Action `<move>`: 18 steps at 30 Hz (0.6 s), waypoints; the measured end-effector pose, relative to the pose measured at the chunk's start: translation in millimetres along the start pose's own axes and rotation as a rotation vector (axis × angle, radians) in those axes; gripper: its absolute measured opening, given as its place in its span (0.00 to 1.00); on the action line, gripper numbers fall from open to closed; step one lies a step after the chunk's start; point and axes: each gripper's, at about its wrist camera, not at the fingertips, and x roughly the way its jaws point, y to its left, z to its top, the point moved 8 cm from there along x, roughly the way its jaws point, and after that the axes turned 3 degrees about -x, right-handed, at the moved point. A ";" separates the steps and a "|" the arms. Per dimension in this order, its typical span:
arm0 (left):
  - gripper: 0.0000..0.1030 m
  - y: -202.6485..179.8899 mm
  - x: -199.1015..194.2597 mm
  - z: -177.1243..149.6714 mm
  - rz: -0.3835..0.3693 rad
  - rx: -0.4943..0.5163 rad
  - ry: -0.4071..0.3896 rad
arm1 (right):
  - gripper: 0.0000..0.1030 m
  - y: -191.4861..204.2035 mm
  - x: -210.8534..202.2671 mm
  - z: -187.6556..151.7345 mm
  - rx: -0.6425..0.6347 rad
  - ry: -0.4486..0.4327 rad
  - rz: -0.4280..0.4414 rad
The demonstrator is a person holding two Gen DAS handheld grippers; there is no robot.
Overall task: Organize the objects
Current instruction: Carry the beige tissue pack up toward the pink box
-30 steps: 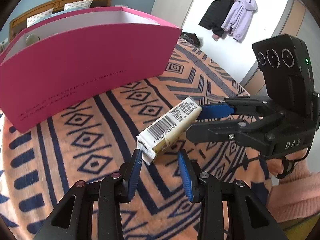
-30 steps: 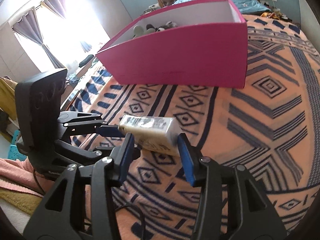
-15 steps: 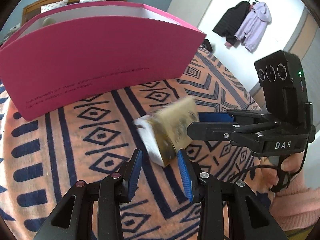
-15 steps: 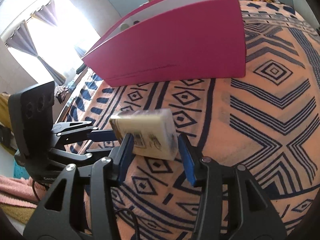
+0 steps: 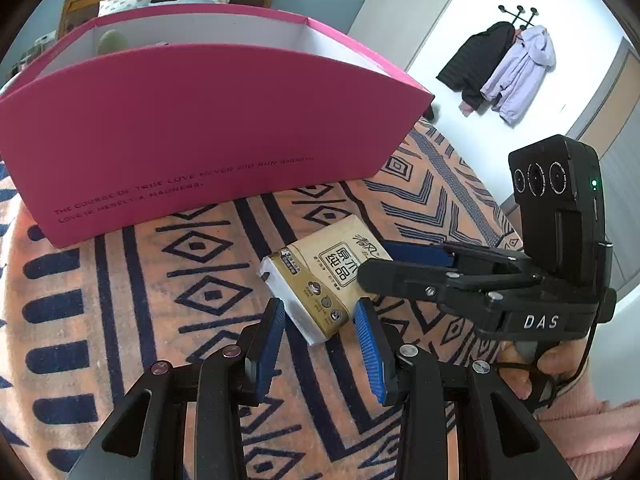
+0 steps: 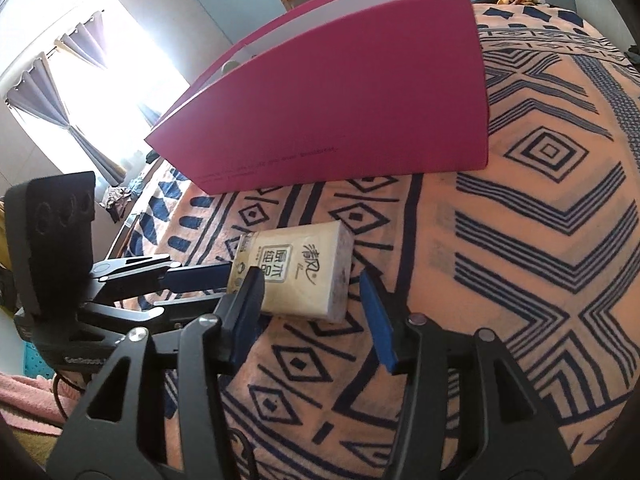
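Note:
A tan tissue pack (image 6: 296, 272) lies label-up on the orange and navy patterned blanket (image 6: 520, 240), in front of the tall pink box (image 6: 340, 100). My right gripper (image 6: 310, 292) straddles the pack and its jaws are opening: the left pad overlaps the pack's side, while a gap shows at the right pad. In the left wrist view the pack (image 5: 324, 280) has its near corner just between the tips of my left gripper (image 5: 320, 312), whose pads stand narrowly apart without pressing on it. The right gripper (image 5: 372, 264) reaches in there from the right.
The pink box (image 5: 200, 128) stands open-topped, with a rounded greenish thing (image 5: 112, 40) inside. A hand in a pink sleeve (image 5: 532, 372) holds the right gripper. Coats (image 5: 500, 68) hang on the far wall, and a curtained window (image 6: 60, 80) lies to the left.
The pack has turned from barcode side to label side and come down onto the blanket. The right gripper's pads have eased apart from it. Both grippers shifted slightly.

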 end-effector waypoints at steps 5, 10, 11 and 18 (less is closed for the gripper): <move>0.35 -0.2 2.6 0.5 0.000 -0.005 -0.001 | 0.42 2.5 4.6 -0.4 -0.016 -0.003 -0.002; 0.34 -1.8 4.0 0.9 -0.001 0.004 -0.004 | 0.41 4.7 8.9 -0.5 -0.011 -0.004 -0.002; 0.34 -1.7 4.0 0.7 -0.004 0.002 -0.002 | 0.41 4.7 8.8 -0.6 -0.012 -0.003 -0.003; 0.34 -6.3 -2.2 1.4 -0.009 0.017 -0.017 | 0.41 8.6 5.0 -0.2 -0.014 -0.018 -0.007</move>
